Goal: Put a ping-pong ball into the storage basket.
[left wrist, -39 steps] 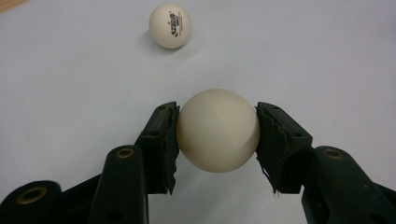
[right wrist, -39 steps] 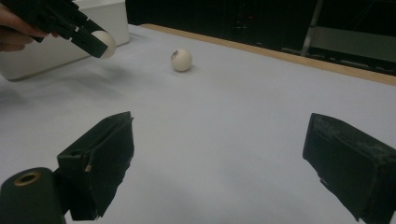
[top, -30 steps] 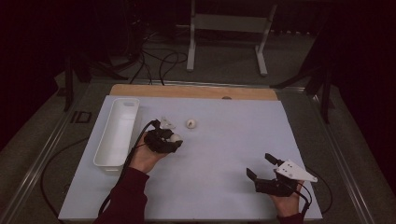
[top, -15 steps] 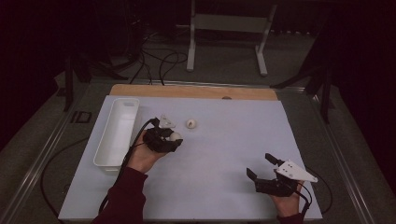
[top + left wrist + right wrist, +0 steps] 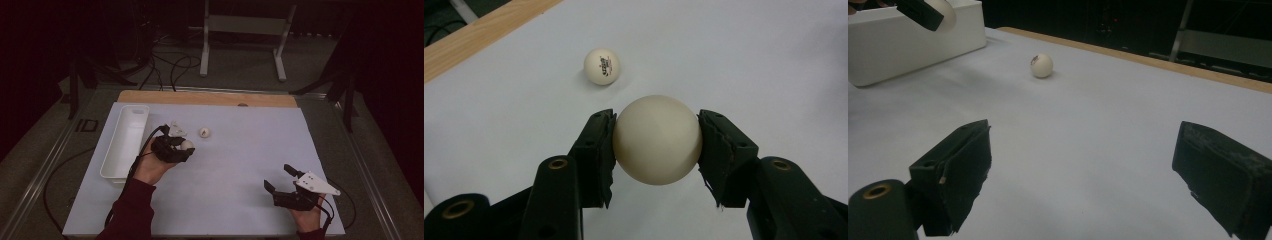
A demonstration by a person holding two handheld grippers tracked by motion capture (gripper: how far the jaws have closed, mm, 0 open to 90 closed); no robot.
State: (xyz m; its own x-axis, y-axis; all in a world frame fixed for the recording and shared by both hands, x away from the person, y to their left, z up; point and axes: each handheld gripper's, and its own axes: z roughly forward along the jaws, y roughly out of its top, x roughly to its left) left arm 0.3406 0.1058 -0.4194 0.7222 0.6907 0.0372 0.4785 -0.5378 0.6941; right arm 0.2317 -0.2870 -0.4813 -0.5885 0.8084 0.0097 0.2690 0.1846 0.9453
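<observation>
My left gripper (image 5: 656, 142) is shut on a cream ping-pong ball (image 5: 657, 139), both pads pressing its sides; in the high view that ball (image 5: 187, 145) and the left gripper (image 5: 181, 148) sit left of the mat's middle. A second ball with a printed mark (image 5: 601, 66) lies on the mat just beyond (image 5: 204, 132), also seen far off in the right gripper view (image 5: 1041, 65). My right gripper (image 5: 282, 179) rests near the front right of the mat (image 5: 240, 165) with its jaws wide apart and nothing between them (image 5: 1088, 165).
A long white tray (image 5: 123, 142) stands along the mat's left side, close to my left hand. A wooden strip (image 5: 210, 97) borders the mat's far edge. Cables and a metal stand (image 5: 240, 30) lie on the floor beyond the table.
The left hand with its ball has drifted slightly; the right gripper and the loose ball have stayed put.
</observation>
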